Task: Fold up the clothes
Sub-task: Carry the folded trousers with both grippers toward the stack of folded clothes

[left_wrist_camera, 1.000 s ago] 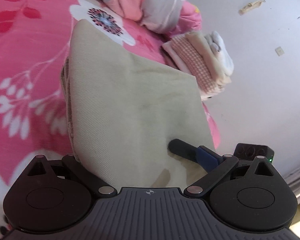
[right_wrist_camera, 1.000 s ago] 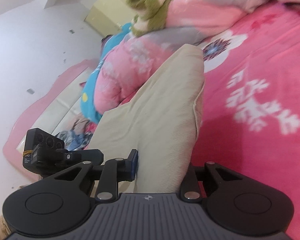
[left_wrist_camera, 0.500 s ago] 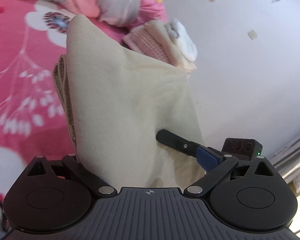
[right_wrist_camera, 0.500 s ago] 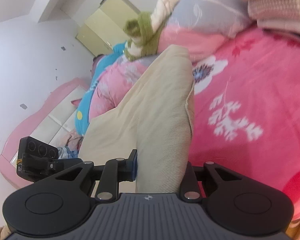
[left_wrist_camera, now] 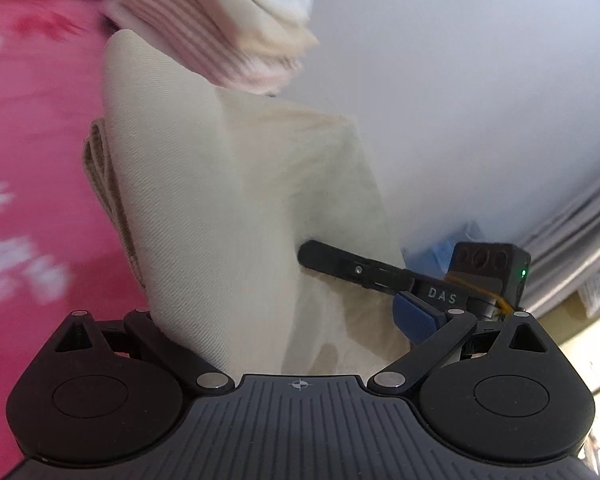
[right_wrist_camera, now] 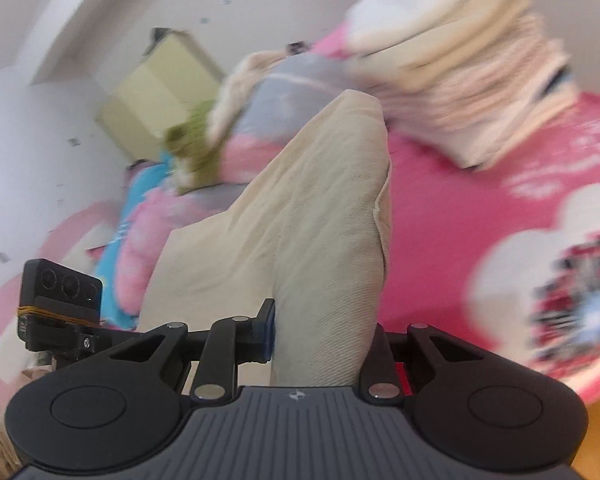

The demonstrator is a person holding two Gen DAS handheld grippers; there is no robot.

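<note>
A folded beige garment (left_wrist_camera: pixel 204 184) stands up between the fingers of my left gripper (left_wrist_camera: pixel 236 280), which is shut on its lower edge. One black finger with a blue pad (left_wrist_camera: pixel 416 316) presses on it from the right; the other finger is hidden behind the cloth. In the right wrist view the same beige garment (right_wrist_camera: pixel 312 216) rises from my right gripper (right_wrist_camera: pixel 320 320), shut on it too. A stack of folded clothes (left_wrist_camera: pixel 236 28) lies just beyond the garment's top edge, and the stack (right_wrist_camera: pixel 468 76) shows blurred at the upper right of the right wrist view.
The pink flowered bedspread (left_wrist_camera: pixel 28 128) lies below and to the left, and the bedspread (right_wrist_camera: pixel 480 216) fills the right. A bunched pink and grey quilt (right_wrist_camera: pixel 284 92), a green plush toy (right_wrist_camera: pixel 192 140) and a yellow cabinet (right_wrist_camera: pixel 156 96) sit behind. A white wall (left_wrist_camera: pixel 480 100) is on the right.
Both grippers have carried the beige garment toward the stack of folded clothes, which now sits much closer and larger. Both stay shut on the cloth.
</note>
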